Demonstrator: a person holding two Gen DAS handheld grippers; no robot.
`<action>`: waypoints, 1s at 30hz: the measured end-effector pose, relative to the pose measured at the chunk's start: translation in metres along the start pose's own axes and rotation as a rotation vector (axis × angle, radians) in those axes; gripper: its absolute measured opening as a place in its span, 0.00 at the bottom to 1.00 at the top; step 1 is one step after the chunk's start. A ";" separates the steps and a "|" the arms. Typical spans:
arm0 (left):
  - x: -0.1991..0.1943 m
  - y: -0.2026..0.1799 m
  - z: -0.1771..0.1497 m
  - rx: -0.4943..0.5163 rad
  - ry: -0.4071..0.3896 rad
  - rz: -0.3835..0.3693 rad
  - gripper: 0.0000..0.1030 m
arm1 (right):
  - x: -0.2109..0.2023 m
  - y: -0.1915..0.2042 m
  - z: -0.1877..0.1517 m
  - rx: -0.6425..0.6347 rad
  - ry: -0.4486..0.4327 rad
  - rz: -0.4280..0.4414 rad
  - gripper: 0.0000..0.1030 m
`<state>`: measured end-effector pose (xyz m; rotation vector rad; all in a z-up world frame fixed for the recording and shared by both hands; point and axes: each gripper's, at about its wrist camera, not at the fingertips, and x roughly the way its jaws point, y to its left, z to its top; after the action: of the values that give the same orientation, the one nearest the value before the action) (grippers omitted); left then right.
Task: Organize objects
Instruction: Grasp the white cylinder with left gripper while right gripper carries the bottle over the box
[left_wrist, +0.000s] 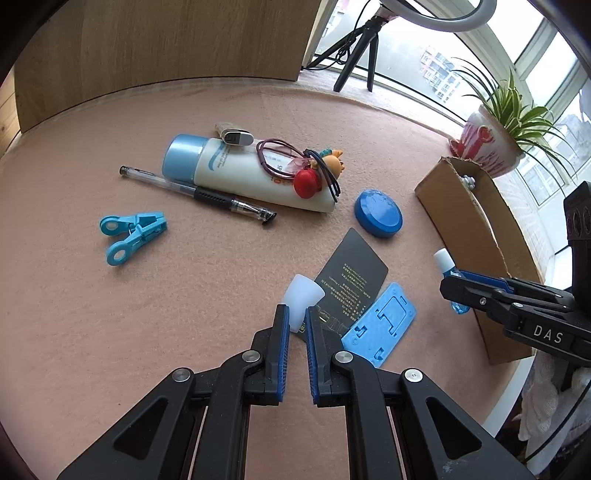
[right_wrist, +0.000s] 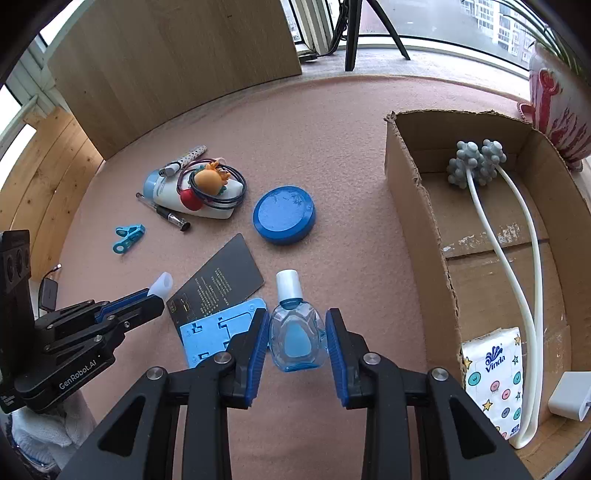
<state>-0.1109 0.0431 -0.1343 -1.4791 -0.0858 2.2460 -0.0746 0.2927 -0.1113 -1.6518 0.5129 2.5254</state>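
Both my jaws are closed on something. My left gripper (left_wrist: 295, 321) pinches the narrow end of a translucent white cap (left_wrist: 301, 301) between its blue pads, jaws nearly together, just above the black card (left_wrist: 349, 280) that lies on the pink felt mat (left_wrist: 184, 295). My right gripper (right_wrist: 297, 341) clamps a small clear-blue bottle (right_wrist: 295, 338) with a white screw top, upright between the pads, jaws at a narrow-to-middling width. Beside it lies a light blue plastic stand (right_wrist: 214, 332), partly tucked under the card's edge.

Further out on the mat sit a round blue lid (right_wrist: 283, 215), a white tube with a pale blue cap (left_wrist: 236, 171) carrying hair ties with small toy charms (left_wrist: 314, 171), a clear pen (left_wrist: 195, 192) touching the tube's side, and a turquoise clip (left_wrist: 129, 236) well apart from the rest.

To my right stands the open cardboard box (right_wrist: 413, 206), holding a grey knobbed massager on white arms (right_wrist: 476, 162), a tissue pack (right_wrist: 495, 380) and a white charger (right_wrist: 569, 395).
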 end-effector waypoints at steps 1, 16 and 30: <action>-0.002 0.000 0.000 -0.005 -0.003 -0.003 0.09 | -0.006 -0.006 -0.005 0.005 -0.006 0.005 0.27; -0.028 -0.049 0.026 0.039 -0.067 -0.098 0.09 | -0.073 -0.042 -0.006 0.075 -0.132 0.020 0.27; -0.006 -0.147 0.056 0.161 -0.074 -0.181 0.09 | -0.108 -0.115 -0.016 0.180 -0.199 -0.059 0.27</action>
<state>-0.1103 0.1832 -0.0626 -1.2536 -0.0578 2.1092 0.0131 0.4081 -0.0462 -1.3182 0.6396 2.4829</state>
